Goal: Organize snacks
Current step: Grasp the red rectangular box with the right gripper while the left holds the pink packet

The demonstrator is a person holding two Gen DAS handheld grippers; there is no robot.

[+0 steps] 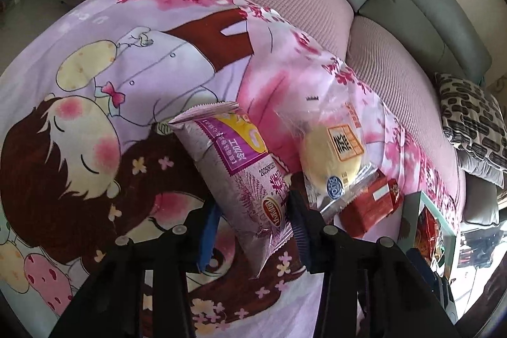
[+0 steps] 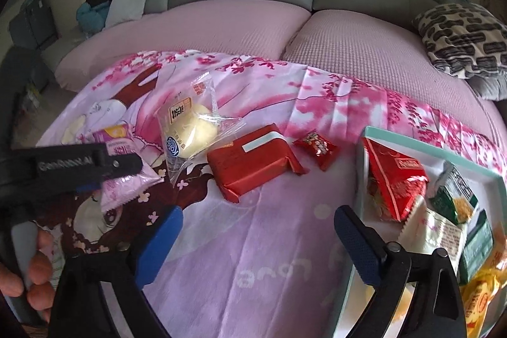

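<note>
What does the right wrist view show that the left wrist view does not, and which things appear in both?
Only the right wrist view shows the small red candy packet, the snacks lying inside the teal-rimmed box, and a hand holding the left gripper's handle. Only the left wrist view shows the left gripper with its jaws on either side of the purple snack packet. Both share that purple packet, the clear-wrapped yellow cake, the red wrapped block and the cartoon blanket.

Pink cartoon blanket (image 2: 253, 243) holds a purple snack packet (image 1: 240, 176), clear-wrapped bun (image 2: 190, 129), red packet (image 2: 253, 160), small red candy (image 2: 317, 148) and teal-rimmed tray (image 2: 427, 135).
</note>
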